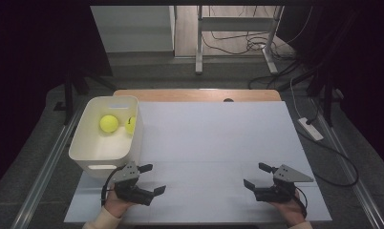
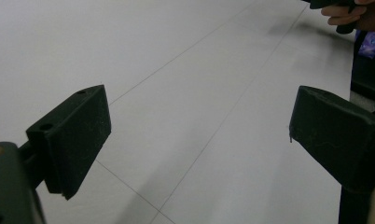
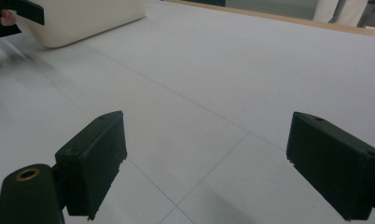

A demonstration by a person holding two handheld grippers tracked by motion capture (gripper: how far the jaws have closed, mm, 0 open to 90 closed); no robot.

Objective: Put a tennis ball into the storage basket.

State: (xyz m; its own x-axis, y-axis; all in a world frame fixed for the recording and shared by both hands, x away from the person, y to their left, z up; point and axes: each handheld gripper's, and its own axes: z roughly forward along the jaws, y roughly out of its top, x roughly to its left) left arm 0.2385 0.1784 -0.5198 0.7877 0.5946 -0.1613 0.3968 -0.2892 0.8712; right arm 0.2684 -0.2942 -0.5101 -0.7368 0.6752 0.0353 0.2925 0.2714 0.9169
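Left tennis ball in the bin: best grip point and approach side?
Come straight down from above: the white bin has tall walls, so no side entry. Close the jaws across the widest part of the left tennis ball, probably set near-far, since the second ball lies close on its right. The left gripper is nearer and open; the right gripper is open too.

Two yellow-green balls (image 1: 109, 123) lie in a cream bin (image 1: 87, 143); black tongs (image 1: 153, 179) over a white table (image 1: 209, 138).

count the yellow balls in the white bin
2. One yellow ball lies toward the middle of the white bin; the second ball sits against the bin's right wall, partly cut off by it. The near wall could hide more.
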